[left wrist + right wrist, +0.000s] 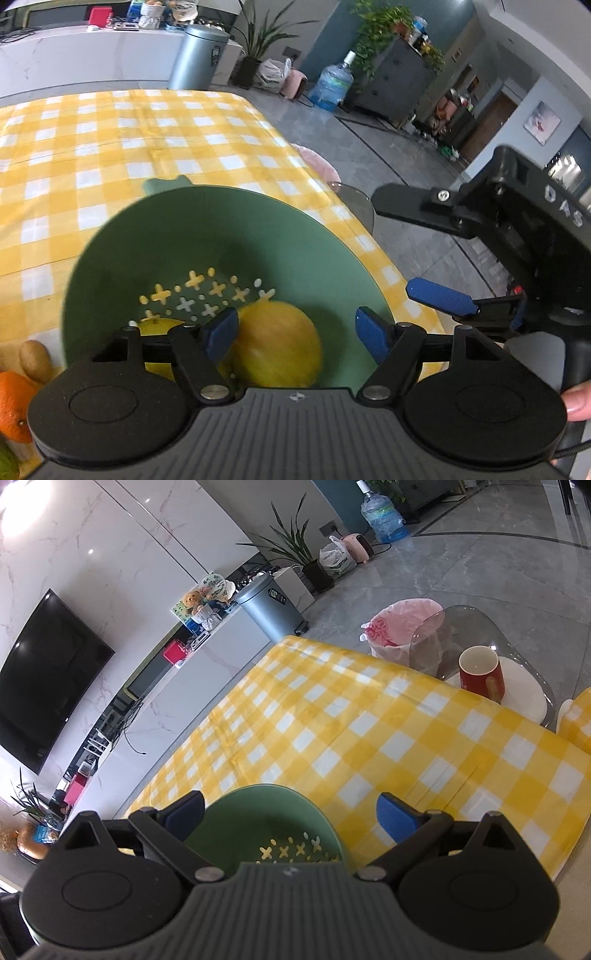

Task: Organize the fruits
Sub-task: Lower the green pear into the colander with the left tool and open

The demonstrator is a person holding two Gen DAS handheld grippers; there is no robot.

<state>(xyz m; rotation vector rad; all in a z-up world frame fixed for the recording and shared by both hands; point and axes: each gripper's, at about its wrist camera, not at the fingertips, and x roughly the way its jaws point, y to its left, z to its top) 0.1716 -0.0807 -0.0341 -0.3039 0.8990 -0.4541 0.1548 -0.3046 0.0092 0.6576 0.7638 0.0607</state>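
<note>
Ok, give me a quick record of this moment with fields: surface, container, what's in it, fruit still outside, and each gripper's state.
surface: table with yellow checked cloth
container: green colander bowl, perforated bottom
contents: large yellow fruit; a second yellow fruit beside it, partly hidden
fruit outside: orange, brown fruit and a green one at the bowl's left
left gripper: open, over the bowl, yellow fruit between the pads, no visible contact
right gripper: open, empty, at the bowl's rim

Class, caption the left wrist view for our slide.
Open left hand-held gripper above a yellow fruit in the green colander.
</note>
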